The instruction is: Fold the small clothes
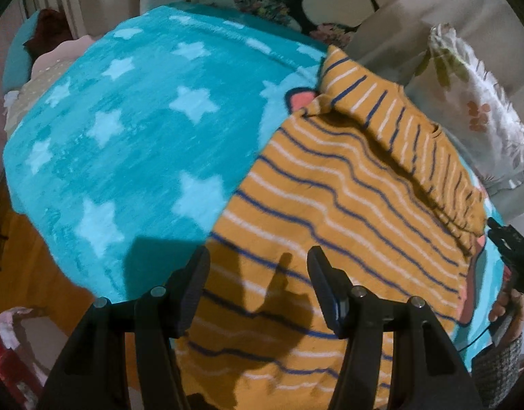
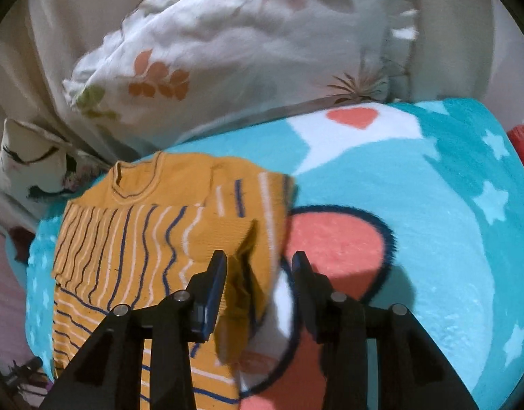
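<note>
Black gripper fingers fill the bottom of both views. Seen from the left wrist, the left gripper (image 1: pixel 258 283) hangs with jaws apart and nothing between them, over the lower part of a small mustard sweater (image 1: pixel 330 212) with navy and white stripes, which lies at the centre and right of the frame on a turquoise blanket (image 1: pixel 132 136) printed with pale stars. One sleeve (image 1: pixel 398 133) is already folded across the body at upper right. From the right wrist, the right gripper (image 2: pixel 260 273) is also parted, with a flap of the sweater's side edge (image 2: pixel 241 273) standing loose between the fingers, not pinched. That flap may spring back and undo the fold, since the knit looks thick and the plush blanket gives little flat support. A closing jaw could also snag the blanket pile. Behind lie a floral pillow (image 2: pixel 227 44) and beige cushions (image 2: pixel 33 51); wooden floor (image 1: pixel 33 249) shows at lower left.
</note>
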{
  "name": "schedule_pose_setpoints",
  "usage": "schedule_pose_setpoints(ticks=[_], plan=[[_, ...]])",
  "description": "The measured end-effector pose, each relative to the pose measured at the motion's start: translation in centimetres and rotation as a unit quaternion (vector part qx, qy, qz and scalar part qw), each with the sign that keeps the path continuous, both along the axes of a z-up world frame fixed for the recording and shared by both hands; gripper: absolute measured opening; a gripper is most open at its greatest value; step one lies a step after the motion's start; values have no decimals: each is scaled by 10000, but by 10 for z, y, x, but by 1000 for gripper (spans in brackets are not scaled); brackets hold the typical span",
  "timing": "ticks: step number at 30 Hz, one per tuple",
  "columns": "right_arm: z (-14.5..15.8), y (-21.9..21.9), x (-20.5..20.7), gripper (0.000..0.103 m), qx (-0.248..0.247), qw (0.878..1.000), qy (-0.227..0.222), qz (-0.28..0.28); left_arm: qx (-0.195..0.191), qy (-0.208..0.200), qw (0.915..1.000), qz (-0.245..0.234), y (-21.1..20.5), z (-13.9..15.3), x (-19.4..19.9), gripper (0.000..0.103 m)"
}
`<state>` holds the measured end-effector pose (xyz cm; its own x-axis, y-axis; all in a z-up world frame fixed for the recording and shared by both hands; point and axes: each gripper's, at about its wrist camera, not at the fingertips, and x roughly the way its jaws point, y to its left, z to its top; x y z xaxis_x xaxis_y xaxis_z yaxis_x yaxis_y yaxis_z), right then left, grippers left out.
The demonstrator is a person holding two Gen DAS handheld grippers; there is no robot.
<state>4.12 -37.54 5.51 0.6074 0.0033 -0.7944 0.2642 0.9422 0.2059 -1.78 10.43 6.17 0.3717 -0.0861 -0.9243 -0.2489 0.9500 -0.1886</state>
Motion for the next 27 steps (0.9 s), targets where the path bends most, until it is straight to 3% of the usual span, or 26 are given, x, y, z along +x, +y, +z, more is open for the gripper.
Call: schedule_pose_setpoints(ticks=[5, 9, 12, 15, 17, 19, 24, 27], plan=[[-11, -21, -37, 44, 463, 9986, 105, -249, 43, 97, 9998, -171, 7, -12, 4, 58], [-36, -23, -83, 50, 1391, 9895, 288, -278, -113, 112, 9989, -433, 14, -24, 16, 58], [-53, -3, -110, 50, 1800, 9829, 347, -186, -243, 118, 9973, -681, 21, -32, 25, 58], [-61, 19, -129, 53, 2068, 9779, 253, -178, -636, 207, 9936, -916, 31, -44, 31, 59], [-69, 34, -142, 54, 2446, 9693, 146, -217, -907, 80, 9898, -1093, 35, -44, 30, 67], [-78, 48, -152, 54, 2807, 9595, 88, -232, -1184, 41, 9856, -1207, 38, -45, 28, 68], [-95, 82, -176, 54, 3355, 9417, -15, -235, -2271, 125, 9638, -1392, 45, -52, 10, 68], [-100, 97, -192, 54, 3424, 9391, -90, -261, -2615, 145, 9528, -1538, 43, -56, -11, 68]])
